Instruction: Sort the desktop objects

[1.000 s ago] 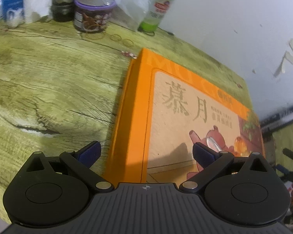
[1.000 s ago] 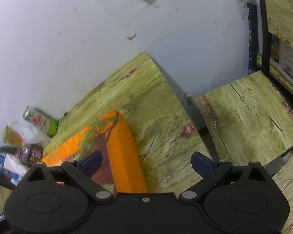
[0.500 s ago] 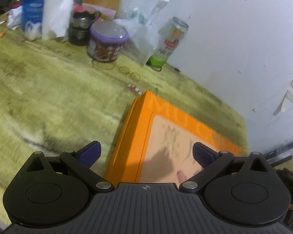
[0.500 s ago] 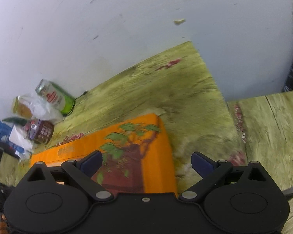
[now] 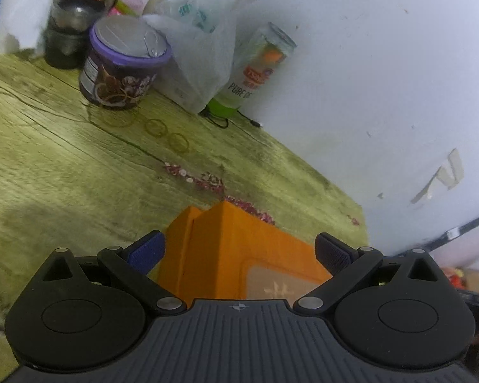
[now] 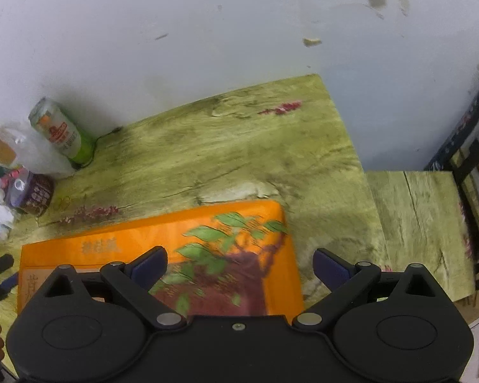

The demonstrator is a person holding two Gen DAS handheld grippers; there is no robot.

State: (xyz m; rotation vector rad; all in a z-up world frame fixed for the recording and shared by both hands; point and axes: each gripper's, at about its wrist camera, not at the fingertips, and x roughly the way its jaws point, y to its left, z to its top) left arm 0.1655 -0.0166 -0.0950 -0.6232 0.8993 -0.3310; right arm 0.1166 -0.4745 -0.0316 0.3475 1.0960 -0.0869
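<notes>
Left claw [image 5: 239,250] and right claw [image 6: 239,263] both spread wide, holding nothing, each above the flat orange cardboard box [image 6: 182,245] lying on the green wood-grain desk [image 5: 64,166]. Box print: leafy branch; characters blurred, probably Chinese. Beyond: purple-lidded round jar [image 5: 124,63], tall green can [image 5: 255,70] reading "PURE".

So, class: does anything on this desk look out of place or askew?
Yes. Loose rubber bands lie scattered on the wooden desk near the purple-lidded jar, and the orange box sits skewed to the desk's edges.
</notes>
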